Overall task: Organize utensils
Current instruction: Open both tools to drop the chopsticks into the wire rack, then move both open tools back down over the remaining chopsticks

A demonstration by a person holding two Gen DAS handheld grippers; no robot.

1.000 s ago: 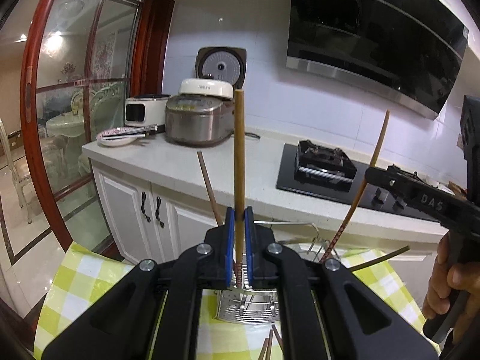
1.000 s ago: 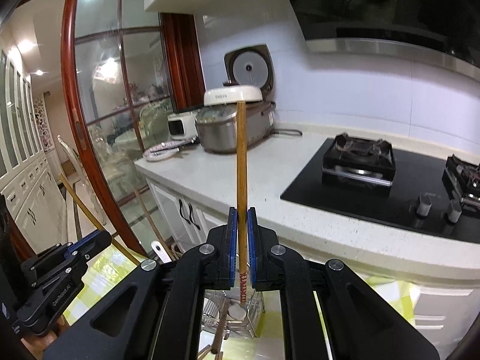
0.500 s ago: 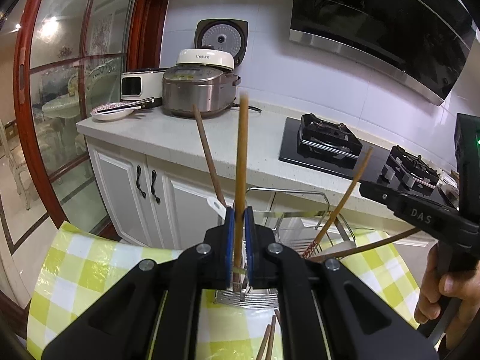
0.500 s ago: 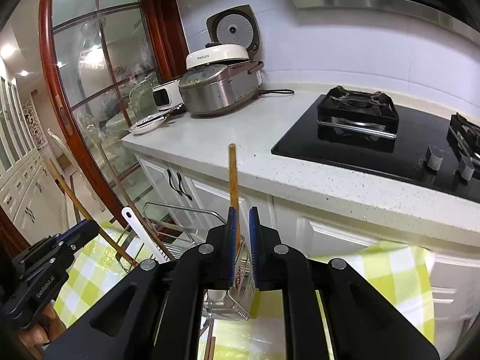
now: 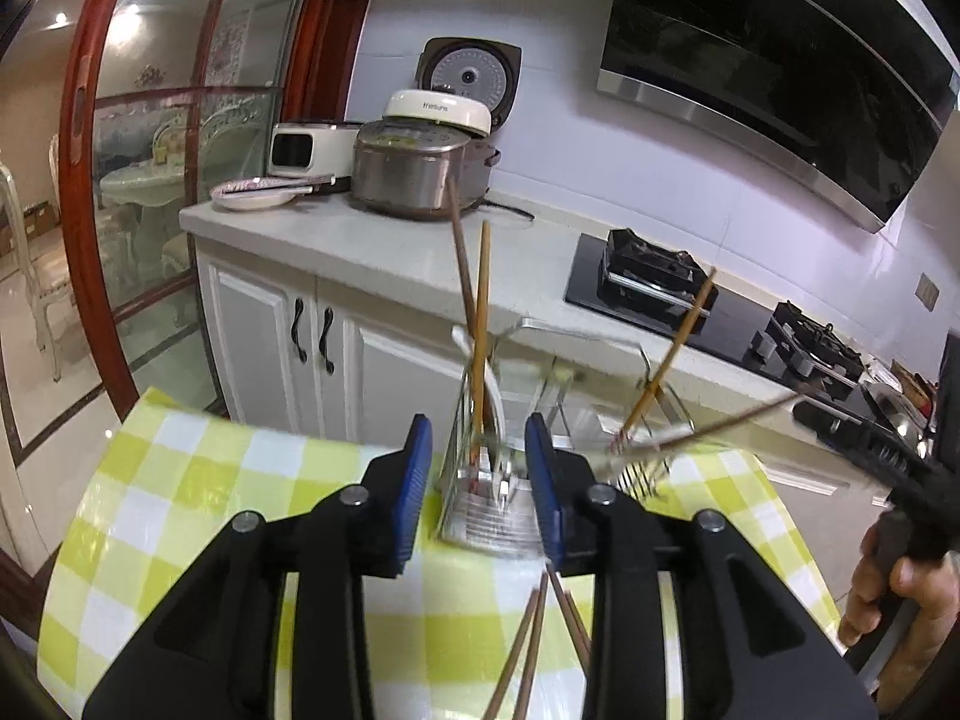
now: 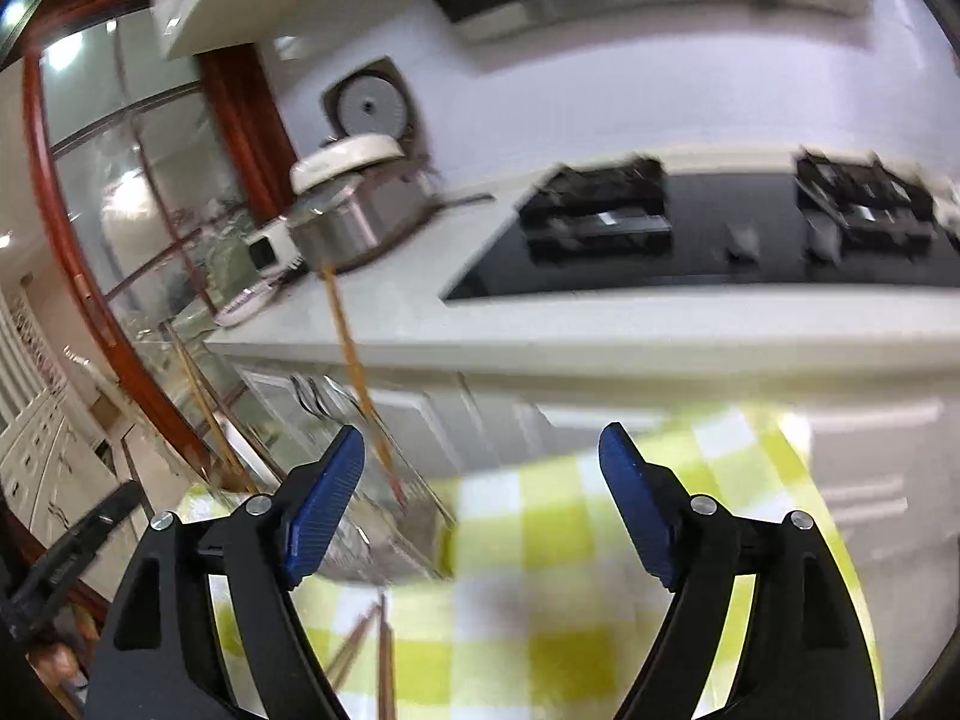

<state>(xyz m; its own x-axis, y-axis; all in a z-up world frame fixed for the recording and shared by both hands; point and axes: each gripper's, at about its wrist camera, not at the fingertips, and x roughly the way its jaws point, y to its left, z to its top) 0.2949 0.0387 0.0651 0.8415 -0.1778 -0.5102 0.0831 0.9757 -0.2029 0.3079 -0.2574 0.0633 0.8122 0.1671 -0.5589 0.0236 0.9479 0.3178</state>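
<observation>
A light wooden chopstick (image 5: 480, 324) stands in the metal utensil rack (image 5: 486, 516) beside a darker one (image 5: 461, 264). My left gripper (image 5: 479, 480) hangs just in front of the rack. Its jaws are opening and neither pad touches the chopstick. Another chopstick (image 5: 672, 354) leans in the rack's right part. In the right wrist view my right gripper (image 6: 480, 510) is opening wide with nothing between its pads. The chopstick (image 6: 354, 372) it faced stands in the blurred rack (image 6: 384, 534) to its left. Loose chopsticks (image 5: 534, 648) lie on the checked cloth.
The rack sits on a yellow-checked tablecloth (image 5: 180, 480). Behind it run white cabinets, a counter (image 5: 336, 252) with a rice cooker (image 5: 414, 174) and a black gas hob (image 5: 654, 276). A hand (image 5: 900, 594) holds the right gripper (image 5: 840, 423) at the right edge.
Both grippers let go of their chopsticks, which dropped into the rack. Both hands sank toward the table, and the right view rolled and swung to the right.
</observation>
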